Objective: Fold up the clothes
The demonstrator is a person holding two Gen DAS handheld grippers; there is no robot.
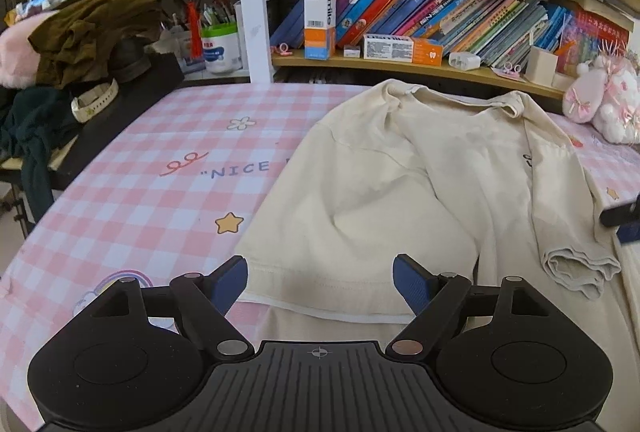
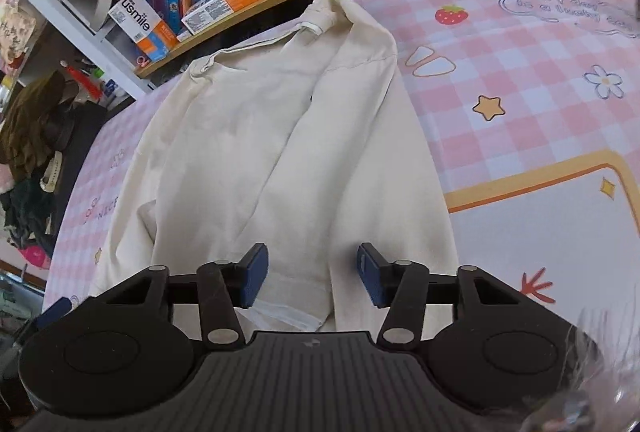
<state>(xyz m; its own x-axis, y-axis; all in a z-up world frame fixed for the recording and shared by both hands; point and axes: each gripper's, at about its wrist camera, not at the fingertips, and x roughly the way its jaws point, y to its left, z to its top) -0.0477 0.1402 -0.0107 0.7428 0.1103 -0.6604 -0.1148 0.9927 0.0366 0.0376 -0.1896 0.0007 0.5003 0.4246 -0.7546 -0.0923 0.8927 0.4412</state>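
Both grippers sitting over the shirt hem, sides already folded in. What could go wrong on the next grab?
1. The cream shirt lies in stacked layers at the hem; the open left gripper may pinch only the top layer, so the fold comes apart when lifted.
2. The right gripper, also open, straddles a raised ridge between two folded panels and might catch one panel only.
3. The loose sleeve cuff could drag and unfold.
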